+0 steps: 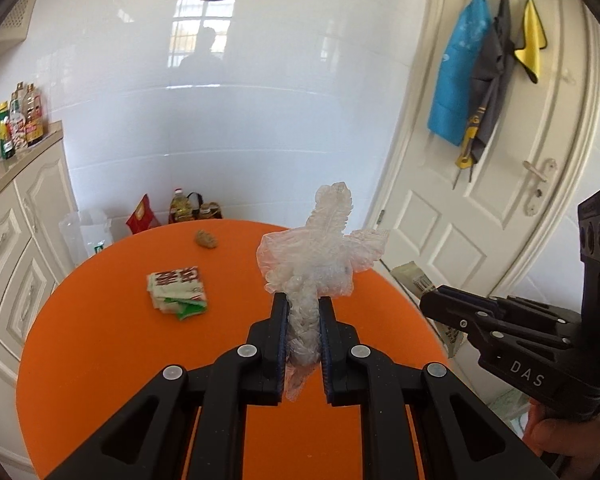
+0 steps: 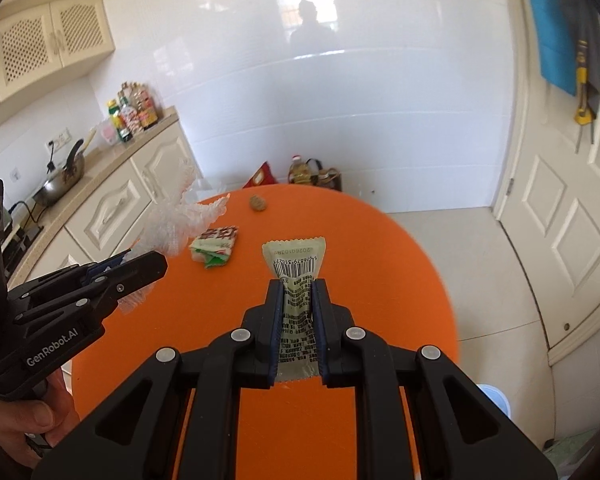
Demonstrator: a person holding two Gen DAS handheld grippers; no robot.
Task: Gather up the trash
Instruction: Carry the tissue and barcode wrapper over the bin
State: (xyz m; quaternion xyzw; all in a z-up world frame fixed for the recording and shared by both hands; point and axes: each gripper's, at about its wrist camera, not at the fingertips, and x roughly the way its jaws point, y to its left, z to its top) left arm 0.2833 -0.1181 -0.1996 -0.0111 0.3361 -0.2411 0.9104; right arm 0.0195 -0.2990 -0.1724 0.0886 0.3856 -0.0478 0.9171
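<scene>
My left gripper [image 1: 303, 300] is shut on a crumpled clear plastic glove [image 1: 320, 256], held up above the round orange table [image 1: 112, 344]. It also shows at the left of the right wrist view [image 2: 156, 260], with the glove [image 2: 180, 216] sticking out. My right gripper [image 2: 297, 284] is shut on a pale green snack wrapper [image 2: 296, 256] with a barcode, above the table [image 2: 380, 280]. It shows at the right of the left wrist view [image 1: 432, 300]. A folded red, white and green wrapper [image 1: 178, 290] [image 2: 216, 244] and a small brown lump [image 1: 207, 239] [image 2: 257, 202] lie on the table.
Cream cabinets [image 1: 16, 240] with bottles [image 1: 20, 120] on the counter stand left. Oil bottles and a red bag [image 1: 180, 210] sit on the floor behind the table, by a white bag [image 1: 86, 234]. A white door [image 1: 500, 160] with hung cloths is right. A pan [image 2: 60, 180] sits on the stove.
</scene>
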